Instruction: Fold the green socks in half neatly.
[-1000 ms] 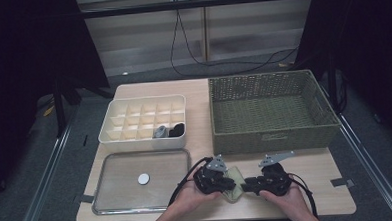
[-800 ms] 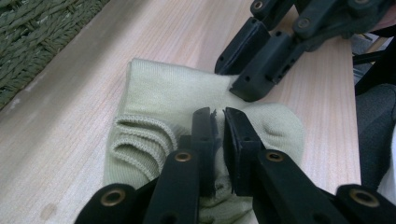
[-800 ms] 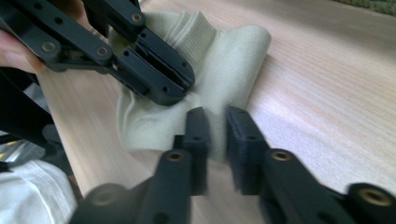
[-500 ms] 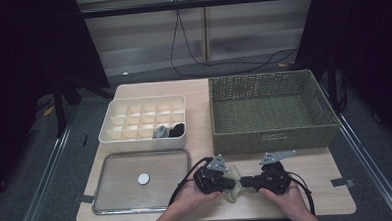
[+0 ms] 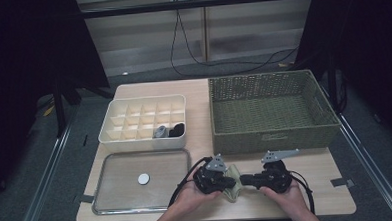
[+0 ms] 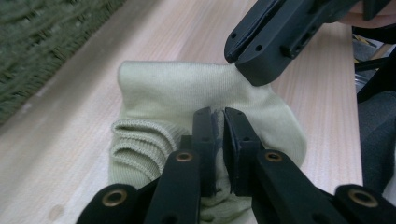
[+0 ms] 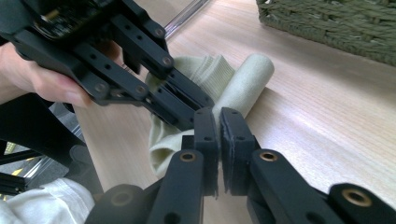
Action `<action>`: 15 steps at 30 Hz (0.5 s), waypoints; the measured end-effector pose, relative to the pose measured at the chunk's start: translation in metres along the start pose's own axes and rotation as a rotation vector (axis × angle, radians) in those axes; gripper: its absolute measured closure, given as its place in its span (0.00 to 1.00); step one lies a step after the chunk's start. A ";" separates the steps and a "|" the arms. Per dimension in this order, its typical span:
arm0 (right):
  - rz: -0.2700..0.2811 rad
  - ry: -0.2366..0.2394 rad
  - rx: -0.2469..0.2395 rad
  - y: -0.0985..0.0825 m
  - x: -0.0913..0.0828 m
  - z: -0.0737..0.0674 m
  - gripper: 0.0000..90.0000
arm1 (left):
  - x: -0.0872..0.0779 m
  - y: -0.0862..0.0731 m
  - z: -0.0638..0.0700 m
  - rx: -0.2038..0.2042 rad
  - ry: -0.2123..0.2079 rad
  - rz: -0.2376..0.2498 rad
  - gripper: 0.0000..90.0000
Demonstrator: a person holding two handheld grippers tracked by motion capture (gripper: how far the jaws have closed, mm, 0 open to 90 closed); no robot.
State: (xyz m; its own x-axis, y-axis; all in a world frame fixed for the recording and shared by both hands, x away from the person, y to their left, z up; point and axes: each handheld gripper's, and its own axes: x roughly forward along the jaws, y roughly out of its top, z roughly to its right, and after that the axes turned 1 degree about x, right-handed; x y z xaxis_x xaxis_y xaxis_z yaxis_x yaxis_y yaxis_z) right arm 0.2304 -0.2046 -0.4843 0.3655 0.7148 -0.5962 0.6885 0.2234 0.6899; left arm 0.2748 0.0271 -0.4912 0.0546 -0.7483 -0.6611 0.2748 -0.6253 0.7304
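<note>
A pale green knitted sock (image 6: 187, 98) lies on the wooden table (image 5: 333, 194) just in front of the woven green basket (image 5: 271, 112), pinched from both sides: the left gripper (image 6: 218, 116) nips its middle and the right gripper (image 7: 217, 116) its edge, both clamped on cloth. Light, limp and stretchy, it will likely sag; the ribbed cuff (image 6: 140, 140) looks the firmest hold

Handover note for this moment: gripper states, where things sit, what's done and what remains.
Left gripper: shut on the sock.
Right gripper: jaws have just closed, pinching the sock's edge.
Sock lies bunched on the table, between both hands, in front of the wicker basket.
Done: both grips taken; one end looks partly rolled.
Left: probably finish folding and put it away, perhaps in the divider box.
</note>
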 end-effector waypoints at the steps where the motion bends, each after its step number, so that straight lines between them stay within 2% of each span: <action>1: 0.005 -0.004 0.000 0.000 -0.001 0.001 0.96 | -0.003 0.000 0.000 -0.001 0.005 0.003 0.91; 6: 0.021 -0.022 0.004 0.000 -0.009 0.005 0.96 | -0.020 -0.002 -0.003 -0.026 0.016 0.058 0.88; 10: 0.036 -0.040 0.008 -0.001 -0.016 0.009 0.96 | -0.036 -0.007 -0.005 -0.029 0.024 0.072 0.87; 12: 0.040 -0.047 0.010 -0.001 -0.018 0.011 0.96 | -0.042 -0.011 -0.007 -0.036 0.038 0.056 0.87; 14: 0.043 -0.053 0.010 -0.001 -0.020 0.012 0.96 | -0.040 -0.015 -0.010 -0.051 0.032 0.058 0.88; 15: 0.045 -0.055 0.009 0.000 -0.020 0.012 0.96 | -0.039 -0.016 -0.011 -0.053 0.032 0.044 0.87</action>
State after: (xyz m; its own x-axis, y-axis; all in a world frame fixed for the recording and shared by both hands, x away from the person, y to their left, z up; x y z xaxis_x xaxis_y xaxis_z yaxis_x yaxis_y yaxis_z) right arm 0.2306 -0.2271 -0.4778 0.4299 0.6863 -0.5867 0.6759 0.1862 0.7131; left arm 0.2785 0.0687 -0.4783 0.0978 -0.7668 -0.6344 0.3215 -0.5790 0.7493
